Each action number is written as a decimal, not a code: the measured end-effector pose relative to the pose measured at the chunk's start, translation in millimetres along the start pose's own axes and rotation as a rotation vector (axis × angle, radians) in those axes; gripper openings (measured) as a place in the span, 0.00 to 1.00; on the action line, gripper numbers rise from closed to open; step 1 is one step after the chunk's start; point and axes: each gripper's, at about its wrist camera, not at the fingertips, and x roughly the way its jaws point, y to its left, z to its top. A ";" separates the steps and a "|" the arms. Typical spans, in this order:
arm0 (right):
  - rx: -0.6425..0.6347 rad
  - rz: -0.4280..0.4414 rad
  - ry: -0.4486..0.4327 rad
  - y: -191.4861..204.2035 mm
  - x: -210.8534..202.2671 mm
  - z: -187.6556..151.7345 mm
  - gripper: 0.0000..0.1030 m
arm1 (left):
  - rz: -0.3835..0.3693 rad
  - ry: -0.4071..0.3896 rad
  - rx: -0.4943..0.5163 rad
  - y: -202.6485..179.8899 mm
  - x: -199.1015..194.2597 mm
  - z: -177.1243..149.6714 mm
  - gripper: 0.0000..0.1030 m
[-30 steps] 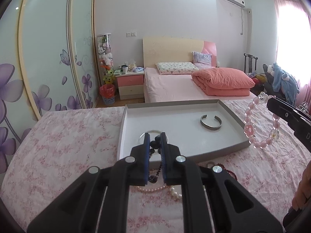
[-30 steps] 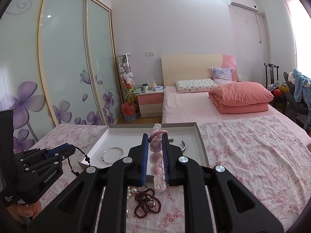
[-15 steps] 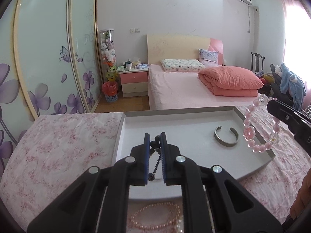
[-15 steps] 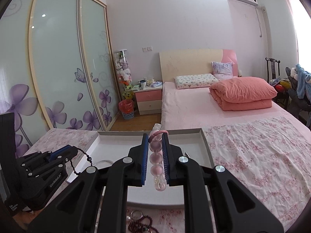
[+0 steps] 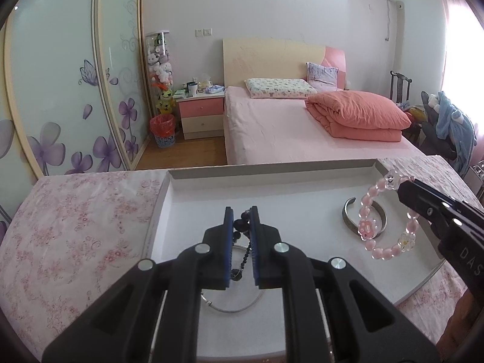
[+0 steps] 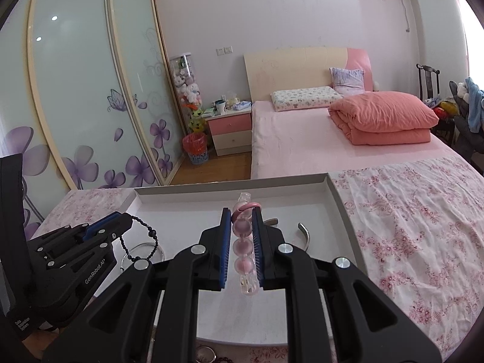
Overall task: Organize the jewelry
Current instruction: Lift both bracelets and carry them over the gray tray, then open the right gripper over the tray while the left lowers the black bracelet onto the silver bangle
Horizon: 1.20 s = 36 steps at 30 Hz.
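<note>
A white tray (image 5: 193,199) with a grey rim lies on the floral bedcover. My left gripper (image 5: 241,216) is shut on a black bead bracelet (image 5: 245,249) that hangs over the tray's left part; it also shows in the right wrist view (image 6: 142,239). My right gripper (image 6: 241,217) is shut on a pink bead bracelet (image 6: 243,246), held over the tray's right part; the left wrist view shows this bracelet (image 5: 384,220) dangling above a silver cuff bangle (image 5: 348,214). A thin silver ring bangle (image 5: 233,307) lies in the tray under my left gripper.
The cuff bangle (image 6: 305,236) and ring bangle (image 6: 145,249) lie in the tray (image 6: 338,205). Dark red beads (image 6: 208,355) lie on the bedcover at the tray's near edge. A pink bed (image 5: 302,133) and nightstand (image 5: 201,118) stand beyond.
Both grippers have moved forward over the tray, each still holding its bracelet. The loose pearl and dark red beads on the bedcover have dropped out of the left view.
</note>
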 end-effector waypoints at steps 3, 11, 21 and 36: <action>0.030 0.001 0.008 -5.1 -0.1 0.3 0.16 | 0.000 0.002 -0.005 1.8 5.8 2.5 0.14; 0.035 -0.006 0.002 -11.3 -7.5 2.0 0.16 | 0.014 -0.008 -0.032 10.2 7.6 15.7 0.22; 0.030 -0.010 0.002 -10.8 -27.0 -3.7 0.16 | 0.010 -0.036 -0.052 25.0 -19.9 23.4 0.22; -0.010 0.055 0.170 -9.2 -59.3 -63.9 0.30 | 0.039 0.008 -0.063 68.7 -99.1 -49.8 0.49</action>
